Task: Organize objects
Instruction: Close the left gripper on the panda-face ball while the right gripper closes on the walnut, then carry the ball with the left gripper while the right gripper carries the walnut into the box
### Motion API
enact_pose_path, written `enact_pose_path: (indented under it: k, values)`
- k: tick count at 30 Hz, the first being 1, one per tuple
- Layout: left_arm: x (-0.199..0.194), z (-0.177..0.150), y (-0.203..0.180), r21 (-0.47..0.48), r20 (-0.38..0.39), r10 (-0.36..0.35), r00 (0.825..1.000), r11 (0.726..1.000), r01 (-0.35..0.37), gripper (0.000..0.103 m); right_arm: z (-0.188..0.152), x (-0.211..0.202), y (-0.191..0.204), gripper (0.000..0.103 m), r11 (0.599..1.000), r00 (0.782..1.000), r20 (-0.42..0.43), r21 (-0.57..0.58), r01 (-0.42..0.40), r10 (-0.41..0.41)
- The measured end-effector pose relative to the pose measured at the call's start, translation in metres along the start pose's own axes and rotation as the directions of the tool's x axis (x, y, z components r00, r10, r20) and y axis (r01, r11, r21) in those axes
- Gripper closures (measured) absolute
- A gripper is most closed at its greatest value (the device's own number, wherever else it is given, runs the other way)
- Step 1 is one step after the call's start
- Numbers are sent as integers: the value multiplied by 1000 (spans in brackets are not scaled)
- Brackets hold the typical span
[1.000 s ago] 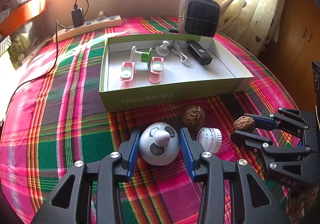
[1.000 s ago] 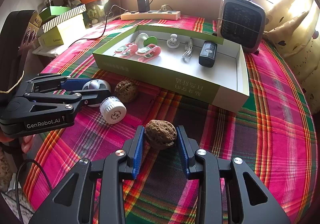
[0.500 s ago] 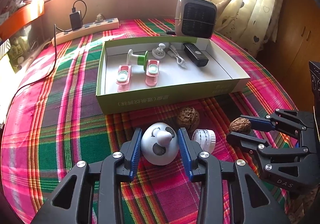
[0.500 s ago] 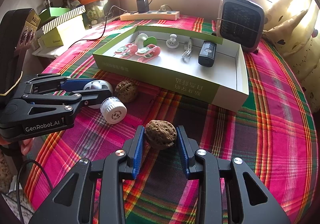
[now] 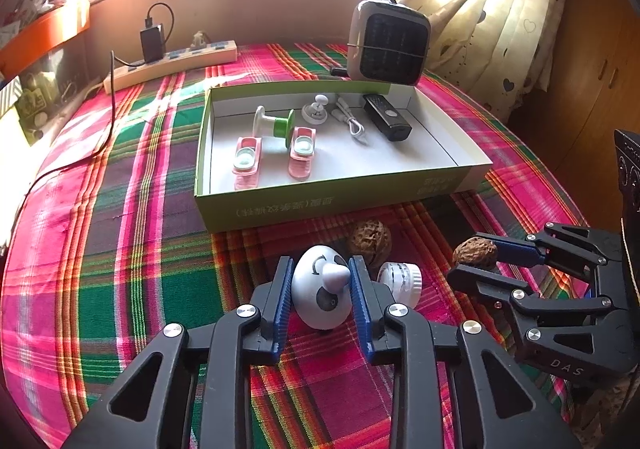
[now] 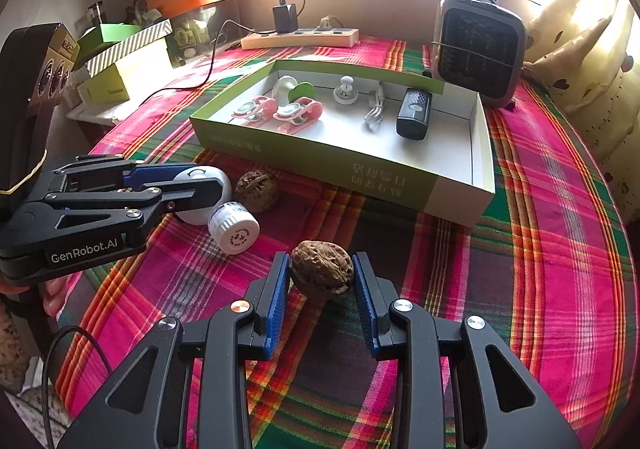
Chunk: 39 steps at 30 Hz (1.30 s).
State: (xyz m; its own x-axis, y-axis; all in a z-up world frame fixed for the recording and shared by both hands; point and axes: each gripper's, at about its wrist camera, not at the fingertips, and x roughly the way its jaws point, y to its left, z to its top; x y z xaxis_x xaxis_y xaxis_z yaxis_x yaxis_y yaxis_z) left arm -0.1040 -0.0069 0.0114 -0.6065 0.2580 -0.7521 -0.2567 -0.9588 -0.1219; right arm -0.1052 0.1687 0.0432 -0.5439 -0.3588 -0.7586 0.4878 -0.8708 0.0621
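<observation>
A white egg-shaped toy (image 5: 320, 289) with a painted face sits between the blue pads of my left gripper (image 5: 322, 269). The jaws are closing and both pads touch its sides. In the right wrist view the left gripper (image 6: 208, 185) reaches in from the left over the toy (image 6: 204, 177). My right gripper (image 6: 322, 265) is shut on a brown walnut (image 6: 320, 269) resting on the plaid cloth; the left wrist view shows this right gripper (image 5: 472, 261) and walnut (image 5: 476, 251) at the right. A second walnut (image 5: 370, 241) and a small white ribbed jar (image 5: 400, 281) lie loose beside the toy.
An open green box (image 5: 320, 205) behind holds pink clips (image 5: 248, 161), a green-and-white spool (image 5: 276, 123), a white cable (image 5: 352, 121) and a black device (image 5: 386, 117). A small heater (image 5: 390, 45) and a power strip (image 5: 172, 61) stand at the back. Boxes (image 6: 120, 61) are stacked far left.
The left gripper's jaws have narrowed onto the white toy. The right gripper and its walnut have stayed put.
</observation>
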Motion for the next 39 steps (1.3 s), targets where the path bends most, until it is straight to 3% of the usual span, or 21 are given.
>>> enact_pose_path:
  k: [22,39]
  values:
    - [-10,3,-3,1,23,9,1000,1000,-9,77,3,-8,0,70,1000,1000,27,7,1,-2]
    - [-24,23,1,-12,78,7,997,1000,-6,77,34,-25,-10,70,1000,995,98,3,2,-3]
